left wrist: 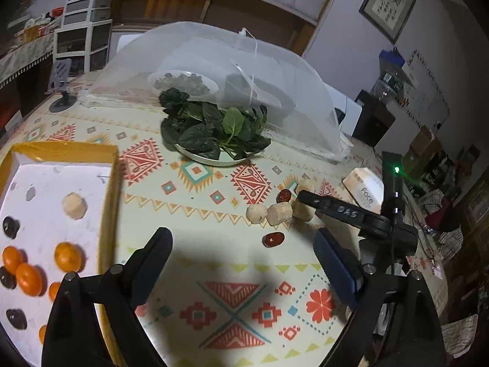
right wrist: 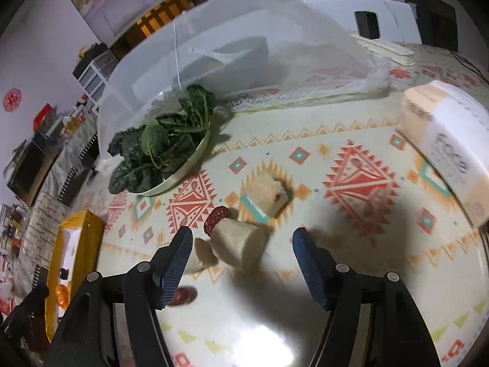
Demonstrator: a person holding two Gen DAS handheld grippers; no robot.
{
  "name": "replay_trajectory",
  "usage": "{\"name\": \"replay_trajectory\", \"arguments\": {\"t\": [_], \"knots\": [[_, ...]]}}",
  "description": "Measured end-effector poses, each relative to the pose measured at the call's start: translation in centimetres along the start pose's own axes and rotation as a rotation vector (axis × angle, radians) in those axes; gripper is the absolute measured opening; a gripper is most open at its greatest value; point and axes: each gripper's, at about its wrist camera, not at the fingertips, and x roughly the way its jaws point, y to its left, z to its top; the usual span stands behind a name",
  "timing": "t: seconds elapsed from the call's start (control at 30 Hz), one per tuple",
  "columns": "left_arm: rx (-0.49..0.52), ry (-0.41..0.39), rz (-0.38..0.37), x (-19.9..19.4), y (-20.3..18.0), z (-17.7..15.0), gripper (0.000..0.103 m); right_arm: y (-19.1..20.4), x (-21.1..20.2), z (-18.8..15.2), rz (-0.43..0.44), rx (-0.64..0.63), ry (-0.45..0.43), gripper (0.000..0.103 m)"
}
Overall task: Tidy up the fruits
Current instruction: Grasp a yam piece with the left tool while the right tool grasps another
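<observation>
A yellow-rimmed box [left wrist: 110,180] at the left holds several oranges [left wrist: 68,256], dark fruits [left wrist: 10,227] and one pale chunk [left wrist: 74,205]. On the patterned tablecloth lie pale chunks [left wrist: 278,212] and red dates [left wrist: 273,239]. My left gripper [left wrist: 243,263] is open and empty above the cloth, beside the box. My right gripper [right wrist: 241,255] is open, its fingers either side of a pale chunk [right wrist: 241,244]. A date [right wrist: 215,217] lies just beyond it, another [right wrist: 183,296] by the left finger [right wrist: 174,263]. A further chunk [right wrist: 269,192] lies ahead. The right gripper also shows in the left wrist view [left wrist: 336,206].
A plate of dark leafy greens [left wrist: 214,131] stands mid-table. Behind it a white mesh food cover [left wrist: 232,70] stands over dishes. A tissue pack [right wrist: 449,140] lies at the right. A phone stand [left wrist: 62,91] is at the far left.
</observation>
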Motion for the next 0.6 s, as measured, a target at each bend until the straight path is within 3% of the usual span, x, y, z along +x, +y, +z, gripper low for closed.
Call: {"name": "replay_trajectory", "arguments": {"t": [0.03,0.07,0.13,0.5,0.6], "knots": [[0.014,0.009,0.001,0.8,-0.4,0.2,0.093,0.2,0.4,0.0,-0.009,-0.009,0.008,0.072],[0.026,0.017,0.006,1.4,-0.8,0.4,0.093,0.4,0.9,0.0,-0.014,-0.017,0.012,0.066],[0.056,0.047,0.009,2.9,-1.6,0.7,0.093,0.4,1.4,-0.1,-0.018,-0.023,0.030,0.043],[0.312,0.141,0.064,11.1,-6.4,1.1,0.093,-4.7,-3.6,-2.5,0.047,0.094,-0.024,0.043],[0.384,0.163,0.081,13.1,-7.6,0.8,0.088,-5.6,-4.6,-2.9,0.078,0.110,-0.046,0.043]]}}
